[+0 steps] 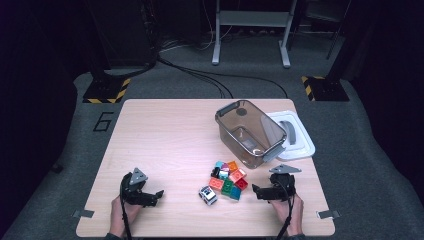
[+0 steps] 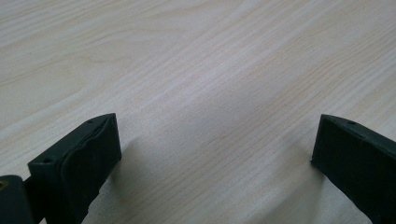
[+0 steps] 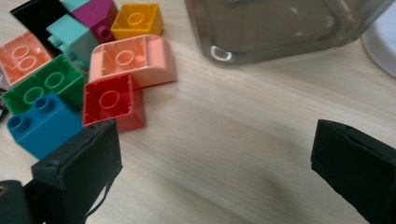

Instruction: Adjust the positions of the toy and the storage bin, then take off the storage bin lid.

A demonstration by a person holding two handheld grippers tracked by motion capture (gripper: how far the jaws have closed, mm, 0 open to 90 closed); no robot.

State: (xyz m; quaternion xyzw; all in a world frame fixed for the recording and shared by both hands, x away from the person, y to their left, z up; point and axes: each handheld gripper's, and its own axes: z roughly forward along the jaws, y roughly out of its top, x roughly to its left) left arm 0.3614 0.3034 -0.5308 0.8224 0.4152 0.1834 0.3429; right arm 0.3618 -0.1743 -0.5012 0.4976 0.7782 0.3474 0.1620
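The table (image 1: 165,150) is showing pale, matt wood grain. Beside the smoky, glossy clear-plastic bin (image 1: 250,132), the toy bricks (image 1: 229,179) are gleaming as smooth, shiny plastic, and the white lid (image 1: 300,145) behind the bin is looking like smooth plastic. The right gripper (image 3: 215,172) is showing matt black, rubbery jaws.

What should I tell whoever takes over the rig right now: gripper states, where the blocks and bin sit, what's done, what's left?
Left gripper: open, nothing between its jaws, low over bare table at the near left.
Right gripper: open, holding nothing, beside the block pile, nearest the red block.
Bin: clear, lid off, beyond the pile; its white lid lies to its right.
Toy car: near left of the pile.
Done: bin is opened; I cannot tell whether any block is inside.
Left: probably the blocks and the car go into the bin, starting with the red one.
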